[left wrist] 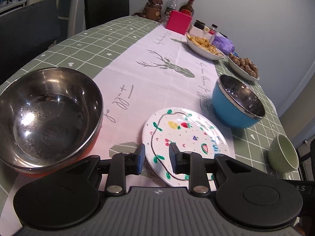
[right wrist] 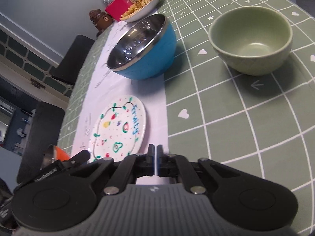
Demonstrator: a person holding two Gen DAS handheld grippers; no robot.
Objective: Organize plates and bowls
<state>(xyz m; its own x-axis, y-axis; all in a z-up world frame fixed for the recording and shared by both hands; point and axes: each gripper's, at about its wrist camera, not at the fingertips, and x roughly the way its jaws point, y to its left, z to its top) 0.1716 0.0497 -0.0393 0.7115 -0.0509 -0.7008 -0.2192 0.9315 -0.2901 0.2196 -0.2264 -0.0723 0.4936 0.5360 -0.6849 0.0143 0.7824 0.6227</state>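
My left gripper (left wrist: 157,158) stands part open astride the near rim of the fruit plate (left wrist: 184,135) at lower centre, not yet clamped; my right gripper (right wrist: 157,162) is pressed together, empty; next I judge: close on the rim, lift toward the blue bowl (left wrist: 236,106) upper right.
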